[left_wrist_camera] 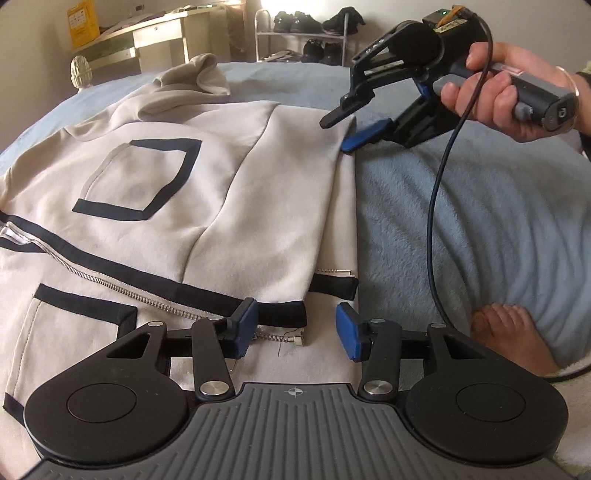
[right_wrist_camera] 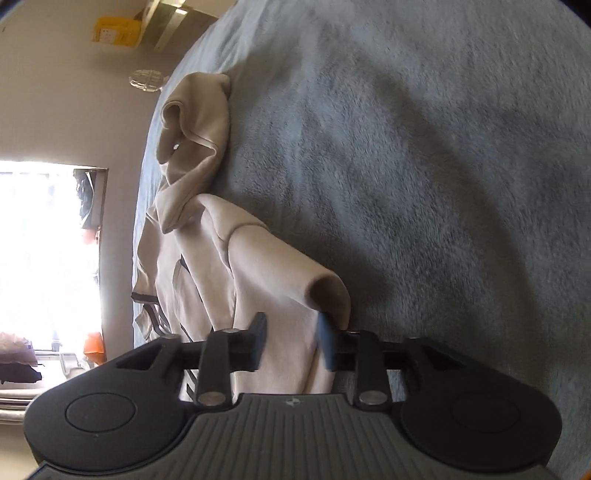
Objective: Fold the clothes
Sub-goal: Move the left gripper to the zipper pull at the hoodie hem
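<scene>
A beige zip hoodie with black trim lies spread on a blue blanket, its sleeve folded in along the right side. My left gripper stands open just over the hem, with the zipper's end between its blue pads and nothing pinched. A hand holds my right gripper at the hoodie's far right shoulder edge. Its jaws are partly apart and straddle the folded fabric edge. In the right wrist view, the right gripper has the beige hoodie between its fingers, and a fold bulges up beside the right pad.
The gripper's black cable hangs across the blanket. A bare foot rests on the bed at the right. Behind the bed stand a shoe rack and a desk with a yellow box. The hood lies bunched at the far end.
</scene>
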Motion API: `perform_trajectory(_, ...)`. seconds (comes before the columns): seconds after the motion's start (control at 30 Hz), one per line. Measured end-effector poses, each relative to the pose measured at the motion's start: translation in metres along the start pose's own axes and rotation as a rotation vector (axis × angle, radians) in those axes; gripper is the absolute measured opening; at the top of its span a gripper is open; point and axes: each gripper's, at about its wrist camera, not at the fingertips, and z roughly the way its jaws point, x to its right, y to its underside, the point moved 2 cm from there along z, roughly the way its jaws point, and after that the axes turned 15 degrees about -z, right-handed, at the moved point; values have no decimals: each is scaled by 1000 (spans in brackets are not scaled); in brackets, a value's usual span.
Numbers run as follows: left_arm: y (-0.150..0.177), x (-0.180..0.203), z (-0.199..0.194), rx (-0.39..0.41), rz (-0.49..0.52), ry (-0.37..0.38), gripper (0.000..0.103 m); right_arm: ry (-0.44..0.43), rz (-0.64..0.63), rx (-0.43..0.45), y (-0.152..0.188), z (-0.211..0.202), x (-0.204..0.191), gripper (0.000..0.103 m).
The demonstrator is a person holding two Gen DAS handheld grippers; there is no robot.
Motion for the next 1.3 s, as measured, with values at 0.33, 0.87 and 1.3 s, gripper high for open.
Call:
perform_trajectory(0.33, -1, -7, -6, 29, -28, -31, 45, 13, -7, 20, -4, 5, -3, 36)
perform_trajectory(0.87, 2, -2, -8, 39, 42, -87, 50, 9, -2, 25, -3, 5, -3, 36)
perform_trajectory(1.3, 7, 16, -3, 66, 202, -111, 27, 3, -18, 43, 0, 6, -3, 36)
